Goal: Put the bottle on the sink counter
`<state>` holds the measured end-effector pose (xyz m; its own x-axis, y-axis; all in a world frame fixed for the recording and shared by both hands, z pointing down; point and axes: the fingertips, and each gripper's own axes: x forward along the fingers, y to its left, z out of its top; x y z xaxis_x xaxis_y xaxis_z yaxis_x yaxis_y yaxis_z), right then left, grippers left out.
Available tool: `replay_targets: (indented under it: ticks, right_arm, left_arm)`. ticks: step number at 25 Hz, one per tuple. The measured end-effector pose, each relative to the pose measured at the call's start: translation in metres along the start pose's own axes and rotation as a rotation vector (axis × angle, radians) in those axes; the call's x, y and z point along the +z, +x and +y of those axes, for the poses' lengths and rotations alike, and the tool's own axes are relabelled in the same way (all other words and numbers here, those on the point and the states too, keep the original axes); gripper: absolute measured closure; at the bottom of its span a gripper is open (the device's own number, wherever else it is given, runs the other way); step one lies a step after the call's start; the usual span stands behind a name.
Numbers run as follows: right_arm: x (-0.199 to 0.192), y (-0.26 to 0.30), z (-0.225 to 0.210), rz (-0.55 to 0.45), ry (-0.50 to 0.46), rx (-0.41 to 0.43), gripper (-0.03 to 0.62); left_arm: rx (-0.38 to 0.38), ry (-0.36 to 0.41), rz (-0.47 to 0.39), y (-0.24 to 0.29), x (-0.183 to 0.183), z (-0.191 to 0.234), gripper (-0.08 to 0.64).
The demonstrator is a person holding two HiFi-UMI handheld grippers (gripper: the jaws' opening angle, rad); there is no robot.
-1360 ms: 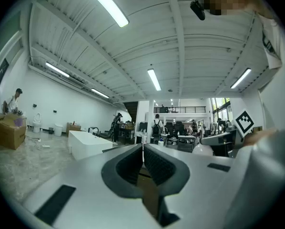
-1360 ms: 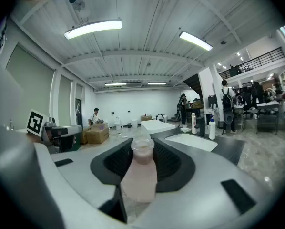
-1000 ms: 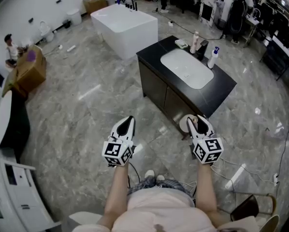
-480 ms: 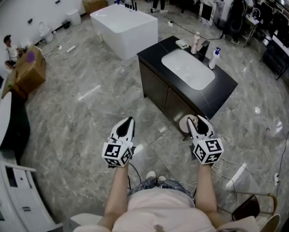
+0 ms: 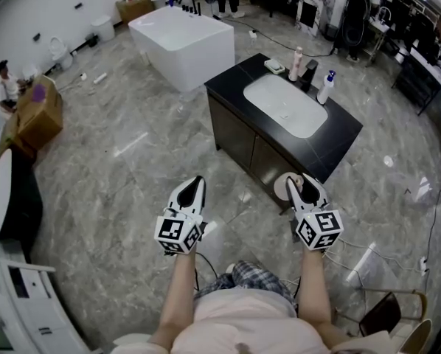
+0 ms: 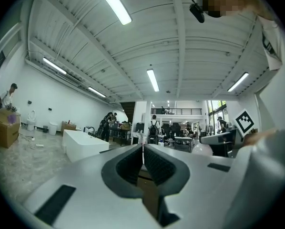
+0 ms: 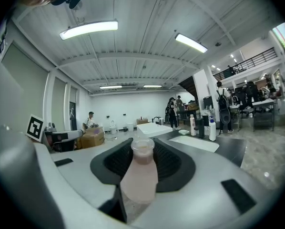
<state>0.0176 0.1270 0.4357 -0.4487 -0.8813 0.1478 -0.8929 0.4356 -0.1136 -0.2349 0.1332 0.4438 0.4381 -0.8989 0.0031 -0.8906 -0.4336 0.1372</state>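
A small pale pink bottle [image 7: 139,175] with a clear cap stands upright between the ribbed pads of my right gripper [image 7: 143,162], which is shut on it. From the head view the bottle [image 5: 285,189] shows as a pale round shape at the right gripper [image 5: 299,186] tips, just short of the near corner of the black sink counter [image 5: 337,140]. The counter holds a white basin [image 5: 283,105]. My left gripper [image 5: 197,185] hangs over the floor to the left, and its jaws meet with nothing between them [image 6: 143,152].
At the counter's far edge stand a pink-white bottle [image 5: 297,63], a dark faucet [image 5: 309,74] and a white pump bottle [image 5: 324,87]. A white bathtub [image 5: 182,39] sits beyond on the marble floor. Cardboard boxes [image 5: 35,116] lie far left; cables [image 5: 368,260] trail on the right.
The floor and counter have slid slightly in the head view as I moved a little toward the counter. Both grippers keep their pose, and the bottle stays gripped.
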Motion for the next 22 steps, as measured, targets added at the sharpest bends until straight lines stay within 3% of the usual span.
replay_targets:
  ticks: [16,22]
  right_arm:
    - [0.0,0.072,-0.038,0.004,0.027,-0.052,0.443]
    - [-0.006,0.133,-0.067,-0.003,0.035,-0.075,0.443]
  left_arm:
    - [-0.04,-0.018,0.036,0.075,-0.017,0.04,0.529]
    - [-0.053,-0.02,0.041,0.144,-0.032,0.077,0.529]
